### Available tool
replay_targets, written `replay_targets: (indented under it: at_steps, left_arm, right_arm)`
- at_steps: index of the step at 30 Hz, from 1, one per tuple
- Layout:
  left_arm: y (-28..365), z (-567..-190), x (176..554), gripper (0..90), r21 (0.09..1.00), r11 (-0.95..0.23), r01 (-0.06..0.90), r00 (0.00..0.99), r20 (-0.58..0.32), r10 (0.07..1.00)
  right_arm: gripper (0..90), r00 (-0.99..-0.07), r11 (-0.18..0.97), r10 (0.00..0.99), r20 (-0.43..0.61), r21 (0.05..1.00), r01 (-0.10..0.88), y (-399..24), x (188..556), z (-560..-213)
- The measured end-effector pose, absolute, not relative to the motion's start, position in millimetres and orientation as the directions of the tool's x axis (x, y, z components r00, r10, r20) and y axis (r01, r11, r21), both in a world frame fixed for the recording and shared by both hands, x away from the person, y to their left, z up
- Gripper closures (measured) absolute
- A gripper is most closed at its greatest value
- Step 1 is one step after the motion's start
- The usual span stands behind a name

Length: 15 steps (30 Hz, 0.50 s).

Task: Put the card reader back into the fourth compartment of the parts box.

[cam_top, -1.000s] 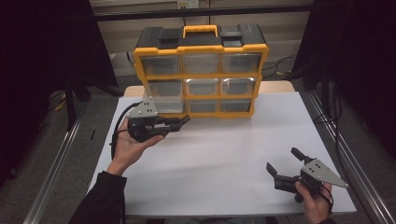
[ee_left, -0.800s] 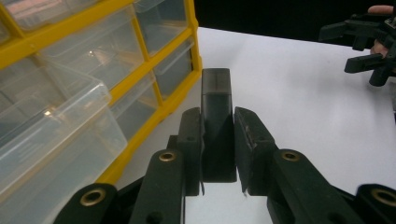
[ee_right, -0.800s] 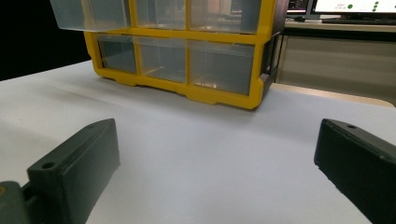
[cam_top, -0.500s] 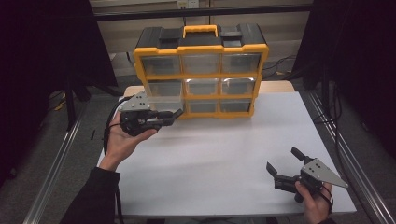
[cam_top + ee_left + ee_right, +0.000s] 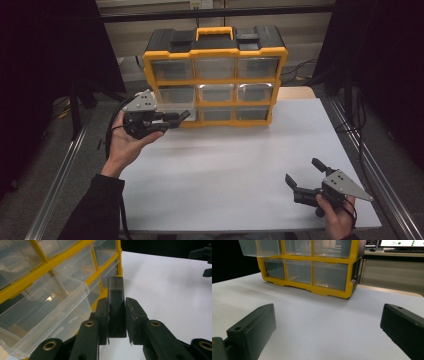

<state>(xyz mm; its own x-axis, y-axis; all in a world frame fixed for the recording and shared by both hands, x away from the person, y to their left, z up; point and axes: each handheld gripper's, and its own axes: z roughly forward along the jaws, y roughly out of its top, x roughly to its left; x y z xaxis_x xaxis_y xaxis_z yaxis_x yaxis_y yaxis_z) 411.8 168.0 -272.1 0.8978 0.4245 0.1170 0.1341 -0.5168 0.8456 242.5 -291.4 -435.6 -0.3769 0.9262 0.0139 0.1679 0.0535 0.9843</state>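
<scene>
A small dark block (image 5: 116, 307) sits clamped between the jaws of the left gripper (image 5: 115, 315). In the left gripper view its long axis runs along the jaws, with the far end sticking out past the fingertips and pointing away from the hand, toward the foot of the yellow organiser (image 5: 110, 272). The near end is sunk between the two pads, which press on its sides. In the high view the block shows as a short dark stub (image 5: 181, 116) at the front of the left gripper (image 5: 172, 119), lying roughly level and aimed to the right, its tip just in front of the organiser's lower-left corner.

Just beside the block, on its left in the left gripper view, a clear plastic drawer (image 5: 47, 312) stands pulled out of the organiser — open at the top. Whether anything lies inside is hard to make out. In the high view this drawer (image 5: 172, 105) juts from the middle row of the left column, directly behind the held block.

The organiser (image 5: 215, 75) stands upright at the far edge of the white table (image 5: 225, 165), with a black top and a yellow handle.

The right gripper (image 5: 306, 179) rests well apart at the near right corner of the table. Its jaws are spread wide with nothing between them — in the right gripper view they frame bare table (image 5: 324, 325).
</scene>
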Motion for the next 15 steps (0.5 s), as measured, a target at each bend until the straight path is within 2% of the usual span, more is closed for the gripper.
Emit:
replay_targets:
  at_steps: [15]
  left_arm:
    - [178.6,-260.6,424.7,73.5,0.831,-0.532,0.160,0.871,0.135,0.473]
  right_arm:
    - [0.0,-0.377,0.052,0.926,0.016,0.984,0.169,-291.3,242.5,-435.7]
